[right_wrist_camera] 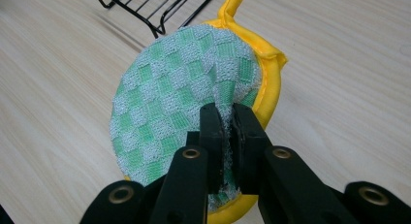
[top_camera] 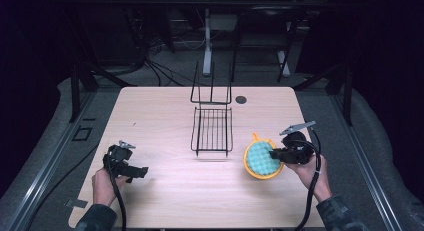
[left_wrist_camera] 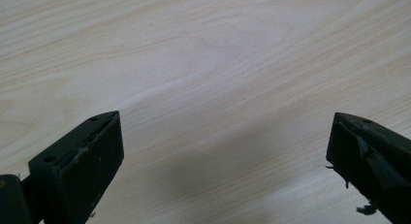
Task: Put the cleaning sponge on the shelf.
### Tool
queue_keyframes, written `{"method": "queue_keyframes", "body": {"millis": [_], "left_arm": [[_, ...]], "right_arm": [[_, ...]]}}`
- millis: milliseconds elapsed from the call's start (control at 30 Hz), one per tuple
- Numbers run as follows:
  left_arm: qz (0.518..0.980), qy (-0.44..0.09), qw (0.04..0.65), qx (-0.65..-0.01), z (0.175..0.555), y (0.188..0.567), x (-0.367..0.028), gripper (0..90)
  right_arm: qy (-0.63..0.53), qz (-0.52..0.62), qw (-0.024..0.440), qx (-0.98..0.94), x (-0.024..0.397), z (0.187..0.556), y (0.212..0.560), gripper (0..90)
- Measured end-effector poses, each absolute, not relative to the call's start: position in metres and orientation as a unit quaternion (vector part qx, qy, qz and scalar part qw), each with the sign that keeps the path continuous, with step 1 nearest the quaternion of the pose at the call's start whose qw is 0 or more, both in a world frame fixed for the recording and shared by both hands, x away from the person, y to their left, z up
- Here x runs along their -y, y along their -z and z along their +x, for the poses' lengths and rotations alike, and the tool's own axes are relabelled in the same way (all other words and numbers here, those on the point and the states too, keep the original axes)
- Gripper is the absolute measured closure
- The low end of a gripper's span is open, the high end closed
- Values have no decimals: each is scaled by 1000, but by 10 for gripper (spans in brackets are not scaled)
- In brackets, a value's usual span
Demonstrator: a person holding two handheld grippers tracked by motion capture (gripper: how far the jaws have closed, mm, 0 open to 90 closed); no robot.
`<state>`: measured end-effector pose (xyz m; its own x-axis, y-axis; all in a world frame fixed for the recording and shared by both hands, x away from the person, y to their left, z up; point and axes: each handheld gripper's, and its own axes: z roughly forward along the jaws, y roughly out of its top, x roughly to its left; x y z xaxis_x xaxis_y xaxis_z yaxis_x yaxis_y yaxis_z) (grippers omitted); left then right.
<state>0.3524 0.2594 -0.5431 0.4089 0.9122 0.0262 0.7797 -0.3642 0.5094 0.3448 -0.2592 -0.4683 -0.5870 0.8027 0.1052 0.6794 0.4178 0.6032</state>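
though pinched tight at its near edge by the right gripper (right_wrist_camera: 227, 136), round green-checked scouring pad (right_wrist_camera: 184, 98) with yellow rim sits low on the table (top_camera: 165, 191), looks light, soft, floppy; best taken by that rim. left gripper (left_wrist_camera: 223, 161) gaping, empty. beyond, black wire rack (top_camera: 212, 128).

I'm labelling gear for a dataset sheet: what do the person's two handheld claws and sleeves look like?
Both are black. The left claw has two blocky black jaws with scuffed, fraying pads and screw holes; the right claw has narrow black jaws on linkage arms with brass-coloured pivot rivets. Each carries a grey three-cornered plate on top and trails a black cable. The person wears dark, mottled sleeves.
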Motion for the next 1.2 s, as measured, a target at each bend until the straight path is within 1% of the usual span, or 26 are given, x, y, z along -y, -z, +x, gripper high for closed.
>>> {"method": "queue_keyframes", "body": {"millis": [200, 567, 1200], "left_arm": [[816, -154, 212, -516, 353, 542, -257, 0], [810, -156, 219, -521, 351, 540, -260, 0], [811, -154, 229, -515, 349, 541, -259, 0]], "right_arm": [[-304, 433, 103, -842, 252, 349, 460, 849], [-305, 419, 111, -848, 244, 356, 442, 849], [-306, 414, 114, -850, 233, 372, 432, 849]]}}
